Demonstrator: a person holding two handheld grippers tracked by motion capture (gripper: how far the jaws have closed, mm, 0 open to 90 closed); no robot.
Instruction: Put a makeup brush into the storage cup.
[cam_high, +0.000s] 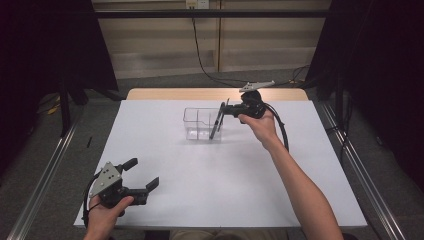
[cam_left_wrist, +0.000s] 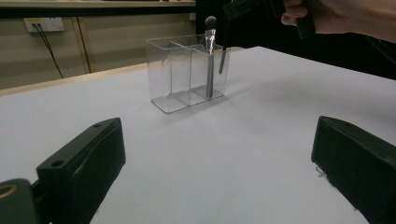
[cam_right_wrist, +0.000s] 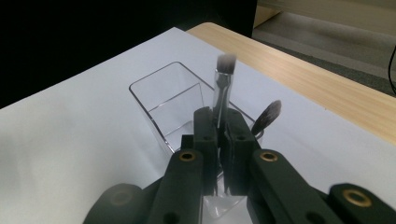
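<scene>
No readable text, labels, brands or nos. anywhere; wall outlet plate (cam_left_wrist: 44, 23) too blurry.

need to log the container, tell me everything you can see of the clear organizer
The clear organizer is a see-through, plastic-looking rectangular box, open on top, with inner walls splitting it into compartments. It stands upright on the white table, near the far middle. One makeup brush stands in an end compartment, bristles up; the right gripper holds a second brush over the same end.

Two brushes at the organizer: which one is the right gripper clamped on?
The flat-tipped brush, standing upright between the right gripper's shut jaws. The round-tipped brush leans free in the clear organizer beside it.
</scene>
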